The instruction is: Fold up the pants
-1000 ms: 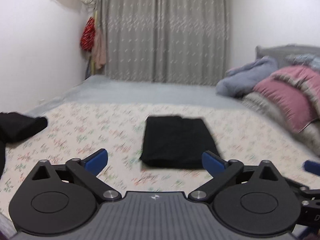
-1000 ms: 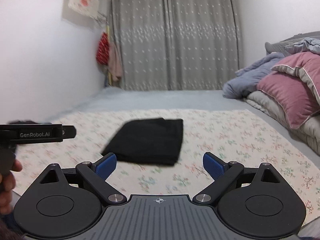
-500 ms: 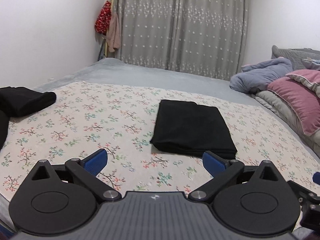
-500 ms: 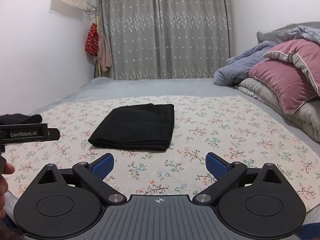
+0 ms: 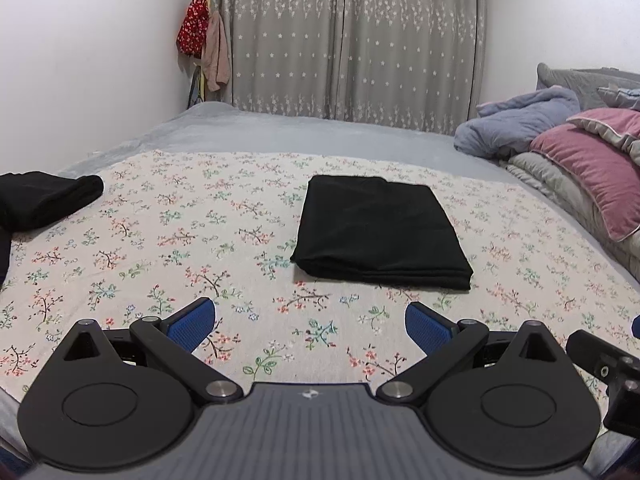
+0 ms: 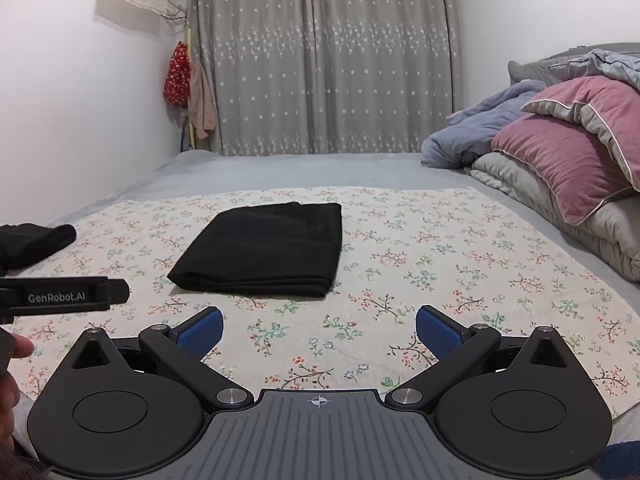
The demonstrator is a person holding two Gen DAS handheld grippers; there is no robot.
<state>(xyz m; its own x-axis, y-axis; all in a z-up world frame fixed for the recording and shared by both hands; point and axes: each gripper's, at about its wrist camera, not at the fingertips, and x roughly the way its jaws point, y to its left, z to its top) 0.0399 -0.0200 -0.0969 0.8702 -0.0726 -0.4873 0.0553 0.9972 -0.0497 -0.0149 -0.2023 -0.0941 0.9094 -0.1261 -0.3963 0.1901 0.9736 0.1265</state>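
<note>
I am looking out over a bed from two cameras, one on each handheld gripper. My left gripper [image 5: 310,322] has its two blue-padded fingers spread wide with nothing between them, held above the near edge of a floral sheet [image 5: 168,236]. My right gripper [image 6: 319,326] is the same: fingers spread apart, holding nothing, above the near edge of the sheet.

The pants [image 5: 378,230] are black and lie folded into a neat, flat rectangle with stacked layers showing along the near side. They rest on the floral sheet around its middle, well apart from both grippers. From the left camera they sit slightly right of centre; from the right camera the pants [image 6: 266,250] sit slightly left of centre.

A second bundle of black clothing [image 5: 44,198] lies at the left edge of the sheet, well apart from the folded pants.

The floral sheet covers the near part of a grey bed [image 5: 304,134], which stretches on to the far wall. At the right edge of the bed is a pile of bedding: a pink pillow [image 6: 560,158] on grey quilts, with a blue-grey blanket [image 6: 468,136] behind it. Grey curtains with small white stars [image 6: 324,60] hang along the far wall. In the far left corner a red patterned cloth [image 6: 177,76] hangs beside a pale pink one.

In the right camera, the side of my left gripper, printed "GenRobot.AI", shows at the left, with my left hand [image 6: 14,364] below it.
</note>
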